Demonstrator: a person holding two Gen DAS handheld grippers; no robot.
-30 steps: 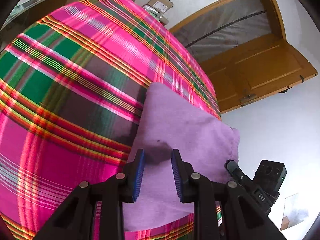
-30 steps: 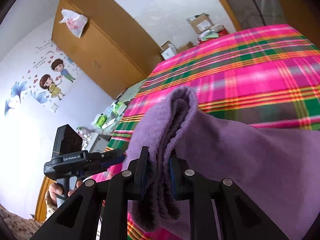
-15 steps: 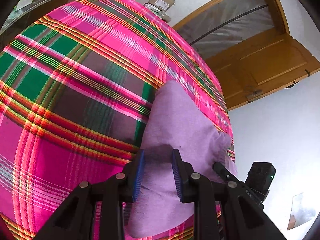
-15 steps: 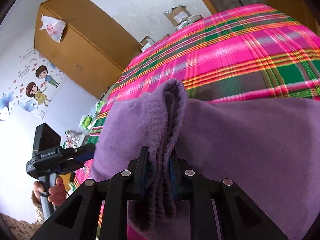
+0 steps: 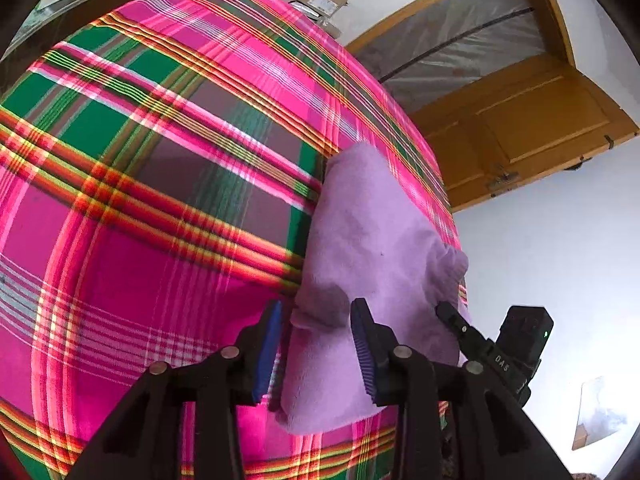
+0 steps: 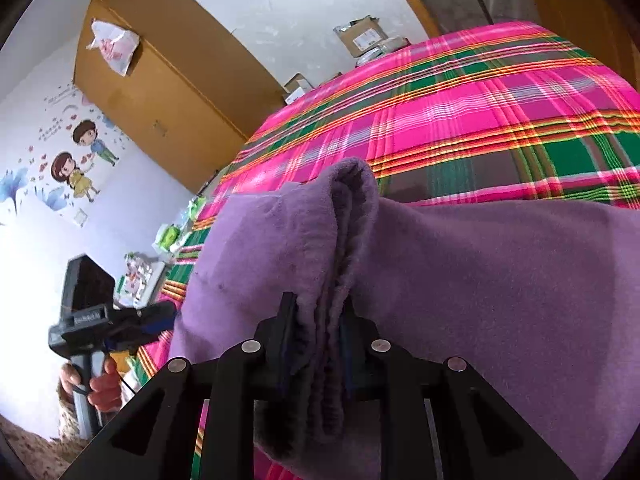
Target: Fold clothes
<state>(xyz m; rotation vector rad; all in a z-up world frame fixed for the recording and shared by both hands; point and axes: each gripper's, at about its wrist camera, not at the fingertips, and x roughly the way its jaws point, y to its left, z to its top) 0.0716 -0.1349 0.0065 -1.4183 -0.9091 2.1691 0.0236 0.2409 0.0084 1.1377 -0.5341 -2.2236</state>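
A purple fleece garment (image 5: 372,232) lies folded on the pink and green plaid bed cover (image 5: 160,200) near its right edge. My left gripper (image 5: 316,312) stands over the garment's near corner. Its jaws are opening, and the corner sits loosely between the blue pads with a gap on the left side. In the right wrist view my right gripper (image 6: 318,304) is shut on a thick bunched fold of the same garment (image 6: 500,280), which rises as a ridge in front of it. A hand (image 6: 96,384) holds the left tool's grip at the lower left.
A wooden door (image 5: 540,120) stands open past the bed's right edge. A tall wooden wardrobe (image 6: 160,92) with a plastic bag on top lines the far wall. Cardboard boxes (image 6: 362,36) sit beyond the bed cover (image 6: 480,120).
The garment has drawn in from a wide spread to a narrower folded shape. My left jaws have widened off its corner. The right gripper has sunk slightly, still clamped on the fold.
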